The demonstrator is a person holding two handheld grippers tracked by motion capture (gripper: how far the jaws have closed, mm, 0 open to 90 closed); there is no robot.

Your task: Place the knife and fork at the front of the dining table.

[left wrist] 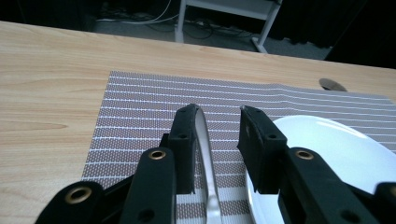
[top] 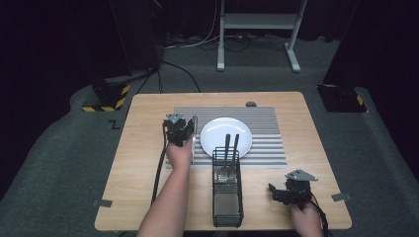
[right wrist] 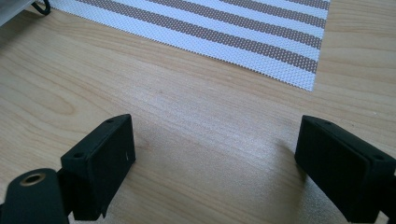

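Left gripper (top: 187,129): over the left part of the striped placemat (top: 267,148), jaws a little apart, not clamped on anything as far as visible.
Knife-like utensil (left wrist: 206,154): flat on the placemat just left of the plate, running between the left jaws in the left gripper view, close along the left-hand pad (left wrist: 184,140), clear gap to the other one. Released, looks like. Lower end hidden behind the gripper body, so hard to say exactly which piece of cutlery.
Plate (top: 217,136): white, sitting mid-placemat, just right of the left gripper, nothing on it.
Wire caddy (top: 228,197): black mesh basket in front of the plate, near edge of the table (top: 138,187), long side pointing away from the person.
Cutlery in caddy (top: 230,148): two pieces, handles sticking out toward the plate and over its rim.
Right gripper (top: 280,193): parked low at the front right of the table, well apart from the caddy, jaws spread wide, only bare wood between them in the right gripper view.
Small dark thing (top: 251,104): on the far table edge behind the placemat, too small to tell.
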